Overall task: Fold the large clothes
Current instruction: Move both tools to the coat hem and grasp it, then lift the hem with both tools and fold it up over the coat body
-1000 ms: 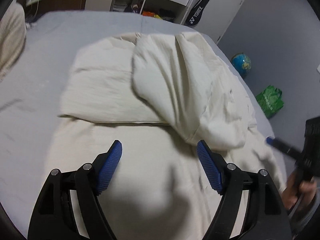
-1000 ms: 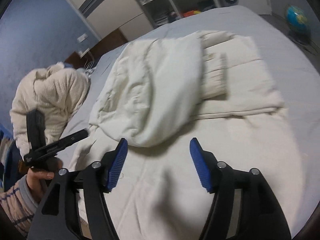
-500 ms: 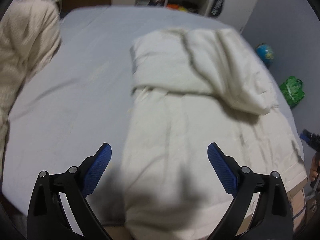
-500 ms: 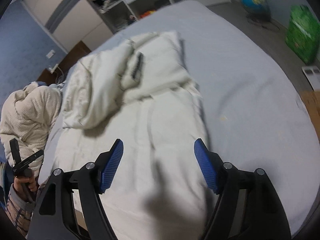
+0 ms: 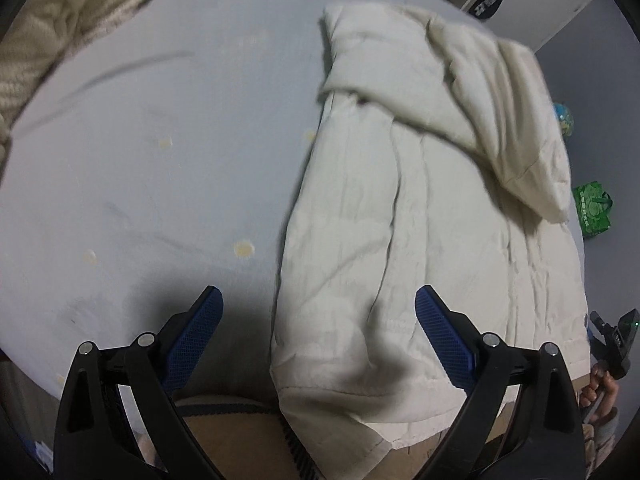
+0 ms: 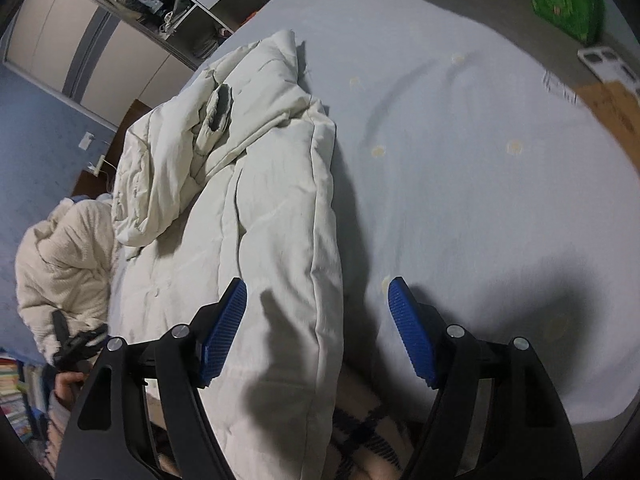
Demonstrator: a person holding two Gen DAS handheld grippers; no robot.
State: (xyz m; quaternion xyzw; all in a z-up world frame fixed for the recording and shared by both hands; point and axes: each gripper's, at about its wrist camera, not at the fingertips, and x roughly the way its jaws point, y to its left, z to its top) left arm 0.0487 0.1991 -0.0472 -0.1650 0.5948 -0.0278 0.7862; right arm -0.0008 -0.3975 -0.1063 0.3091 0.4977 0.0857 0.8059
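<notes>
Left gripper (image 5: 316, 312): spread wide, holding nothing, above the near end of the bed (image 5: 160, 140). Its left pad is over bare sheet, its right pad over the coat (image 5: 400, 240). Right gripper (image 6: 316, 304): also spread wide and empty, straddling the coat's right edge, left pad over fabric, right pad over sheet.

Hard to read:
- Whether either gripper touches the fabric can't be told; both cast shadows on it.
- Coat's near hem runs off the bed edge and is partly covered by the gripper bodies in both views.
- Left wrist view is motion-blurred along the coat's left edge and top.
- The other gripper shows only as a sliver with part of a hand, at the right margin of the left wrist view and the left margin of the right wrist view.
- Bottom centre of both views: a bit of plaid fabric, cut off.

Coat: cream, padded, lying flat on the grey-blue sheet. Long axis runs from the near bed edge away toward the shelves (image 6: 192, 12). Far end is bunched, with a sleeve folded diagonally over the body. A dark-lined opening shows near the top in the right wrist view.

A cream fuzzy blanket (image 6: 64, 256) is heaped on the left side of the bed, apart from the coat. A green bag (image 5: 592, 212) sits on the floor to the right.
</notes>
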